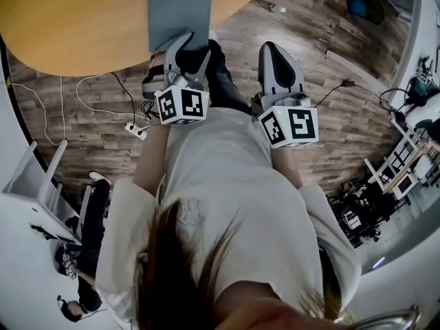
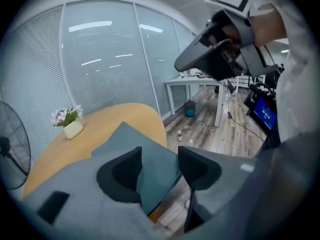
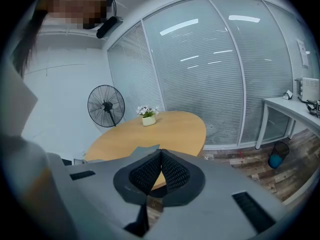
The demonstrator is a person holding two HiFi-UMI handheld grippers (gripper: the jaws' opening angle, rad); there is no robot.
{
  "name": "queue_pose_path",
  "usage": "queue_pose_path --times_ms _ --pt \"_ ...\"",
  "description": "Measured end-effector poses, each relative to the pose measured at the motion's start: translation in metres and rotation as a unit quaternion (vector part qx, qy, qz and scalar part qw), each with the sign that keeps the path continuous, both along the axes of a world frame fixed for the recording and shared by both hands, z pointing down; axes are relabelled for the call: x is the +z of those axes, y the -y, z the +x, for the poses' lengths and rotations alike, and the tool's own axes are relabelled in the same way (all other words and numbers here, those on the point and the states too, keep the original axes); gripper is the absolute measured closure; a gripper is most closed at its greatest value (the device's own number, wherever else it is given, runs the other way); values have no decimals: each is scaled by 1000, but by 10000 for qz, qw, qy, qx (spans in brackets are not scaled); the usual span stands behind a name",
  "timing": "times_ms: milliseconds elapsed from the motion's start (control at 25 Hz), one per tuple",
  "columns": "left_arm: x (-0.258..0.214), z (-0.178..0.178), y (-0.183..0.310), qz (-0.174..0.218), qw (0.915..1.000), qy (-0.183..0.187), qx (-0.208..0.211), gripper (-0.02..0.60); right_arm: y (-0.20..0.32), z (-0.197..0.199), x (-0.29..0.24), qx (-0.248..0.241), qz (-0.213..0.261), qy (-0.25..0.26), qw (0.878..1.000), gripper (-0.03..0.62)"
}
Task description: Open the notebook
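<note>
"So, where's the notebook [image 1: 180,9]?"

"Closed and flat on the wooden table [image 1: 69,19]. Its near corner juts past the rim and its long axis runs away from us. It's a thin slab with a smooth grey-blue cover."

"Which tongs are nearer?"

"The left gripper [image 2: 159,166]. It's spread wide, with that near edge showing between its jaws, unpinched. The right gripper [image 3: 160,156] is pressed together, empty, off to the right."

Left hand-held gripper [image 2: 160,155] agape, right [image 3: 160,153] closed
</note>
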State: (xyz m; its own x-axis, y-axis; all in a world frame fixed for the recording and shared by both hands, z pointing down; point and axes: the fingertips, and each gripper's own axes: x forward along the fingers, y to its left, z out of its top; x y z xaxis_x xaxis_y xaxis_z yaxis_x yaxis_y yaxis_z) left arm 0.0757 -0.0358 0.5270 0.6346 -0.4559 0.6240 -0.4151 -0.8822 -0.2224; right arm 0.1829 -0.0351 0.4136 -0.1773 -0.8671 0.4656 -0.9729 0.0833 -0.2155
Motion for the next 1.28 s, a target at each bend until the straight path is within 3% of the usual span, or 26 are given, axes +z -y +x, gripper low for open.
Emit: queue_pose_path --times_ms 160,480,640,920,1280 --pt "13 6 -6 74 9993 274 225 342 -1 0 3 3 -23 33 10000 592" --pt "12 15 -15 1 9974 320 650 328 4 -1 4 -15 -42 38 10000 592" --pt "21 20 -18 139 9948 587 825 328 8 -3 6 -31 -70 45 10000 592" --pt "25 19 -8 309 9941 806 660 339 9 -2 7 27 -86 50 9999 592" --pt "8 13 -9 258 9967 595 497 379 10 -4 2 -49 -21 17 10000 592"
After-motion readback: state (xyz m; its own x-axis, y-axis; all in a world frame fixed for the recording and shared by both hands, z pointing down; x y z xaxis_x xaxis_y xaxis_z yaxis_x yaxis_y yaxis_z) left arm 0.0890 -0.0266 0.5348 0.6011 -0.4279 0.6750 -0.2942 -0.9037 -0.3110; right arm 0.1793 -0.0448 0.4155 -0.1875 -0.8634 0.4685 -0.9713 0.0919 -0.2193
